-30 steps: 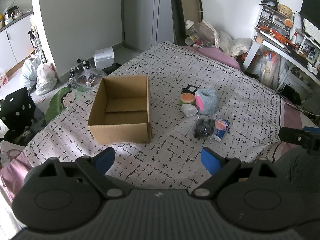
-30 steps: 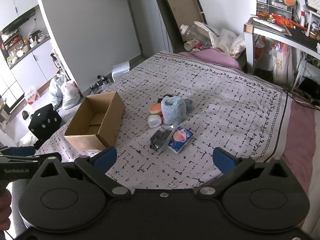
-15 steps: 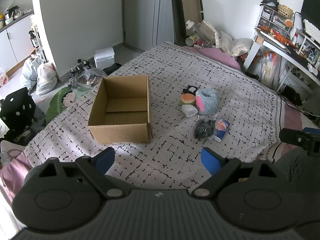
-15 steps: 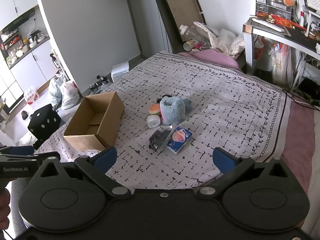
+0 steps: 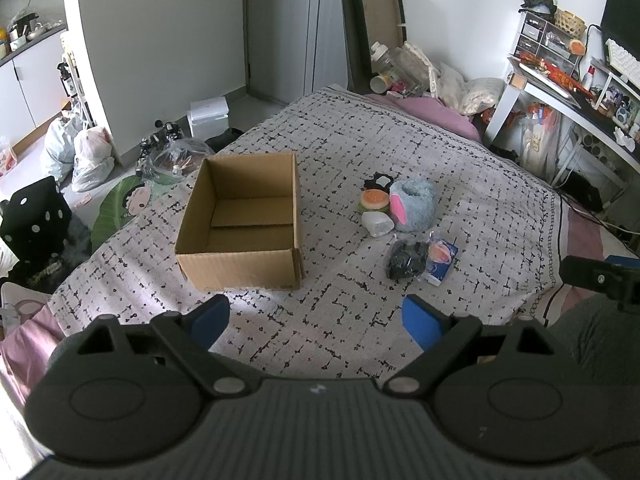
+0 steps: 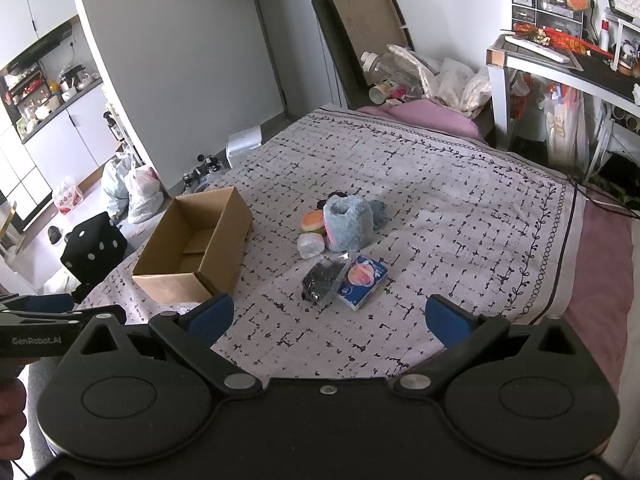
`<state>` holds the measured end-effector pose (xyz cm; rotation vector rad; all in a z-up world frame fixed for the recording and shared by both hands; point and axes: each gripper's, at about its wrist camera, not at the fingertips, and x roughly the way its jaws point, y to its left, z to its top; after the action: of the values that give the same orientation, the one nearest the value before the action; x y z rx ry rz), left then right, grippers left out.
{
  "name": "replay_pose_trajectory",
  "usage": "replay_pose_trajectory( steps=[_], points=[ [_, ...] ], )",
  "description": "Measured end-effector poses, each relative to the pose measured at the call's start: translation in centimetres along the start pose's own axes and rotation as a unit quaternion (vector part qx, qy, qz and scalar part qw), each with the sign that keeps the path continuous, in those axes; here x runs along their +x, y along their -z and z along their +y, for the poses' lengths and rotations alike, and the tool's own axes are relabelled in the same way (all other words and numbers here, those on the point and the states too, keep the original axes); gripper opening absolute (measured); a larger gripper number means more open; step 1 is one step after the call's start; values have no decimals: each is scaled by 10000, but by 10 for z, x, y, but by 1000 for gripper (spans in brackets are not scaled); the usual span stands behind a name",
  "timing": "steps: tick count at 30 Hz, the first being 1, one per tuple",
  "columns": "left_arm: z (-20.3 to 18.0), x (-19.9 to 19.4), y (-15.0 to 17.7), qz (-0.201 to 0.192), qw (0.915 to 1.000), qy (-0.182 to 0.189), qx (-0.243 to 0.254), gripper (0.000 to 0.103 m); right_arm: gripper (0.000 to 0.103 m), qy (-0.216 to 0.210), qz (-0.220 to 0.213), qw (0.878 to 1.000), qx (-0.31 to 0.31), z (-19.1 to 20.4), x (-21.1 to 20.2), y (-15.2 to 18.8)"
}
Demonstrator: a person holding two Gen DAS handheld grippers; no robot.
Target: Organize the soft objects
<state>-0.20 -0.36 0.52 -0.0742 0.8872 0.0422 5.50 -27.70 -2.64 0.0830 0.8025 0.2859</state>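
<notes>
An open, empty cardboard box (image 5: 240,220) (image 6: 196,248) stands on the patterned bedspread. To its right lies a cluster of soft things: a blue fluffy plush (image 5: 414,206) (image 6: 348,222), a burger-shaped toy (image 5: 374,200) (image 6: 313,220), a white squishy lump (image 5: 377,224) (image 6: 310,245), a black bagged item (image 5: 406,259) (image 6: 322,280) and a blue tissue pack (image 5: 440,260) (image 6: 362,276). My left gripper (image 5: 316,320) and right gripper (image 6: 330,318) are both open and empty, hovering over the bed's near edge, well short of the objects.
The bed (image 5: 360,152) has a pink pillow (image 5: 436,110) at its far end. A cluttered desk (image 5: 560,84) stands at the right. Bags (image 5: 80,148), a white box (image 5: 208,116) and a black dotted stool (image 5: 36,216) sit on the floor at the left.
The right gripper has drifted slightly, so the box and objects sit a little further left in its view. The left gripper has barely moved. Both stay open.
</notes>
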Motion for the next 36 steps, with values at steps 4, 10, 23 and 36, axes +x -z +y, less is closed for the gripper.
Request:
replay_pose_trajectory(
  steps=[4, 10, 23, 36],
  points=[
    [-2, 1, -3, 5, 10000, 5, 4, 92, 103, 5, 5, 10000, 4, -1, 2, -1],
    [-4, 3, -6, 12, 10000, 21, 26, 92, 103, -69, 59, 9999, 68, -6, 7, -4],
    [-10, 33, -13, 133, 9999, 52, -58, 92, 103, -128, 288, 9989, 348, -21, 36, -11],
    [-25, 81, -28, 245, 9994, 214, -135, 90, 96, -89, 603, 9927, 1039, -40, 87, -22]
  ],
)
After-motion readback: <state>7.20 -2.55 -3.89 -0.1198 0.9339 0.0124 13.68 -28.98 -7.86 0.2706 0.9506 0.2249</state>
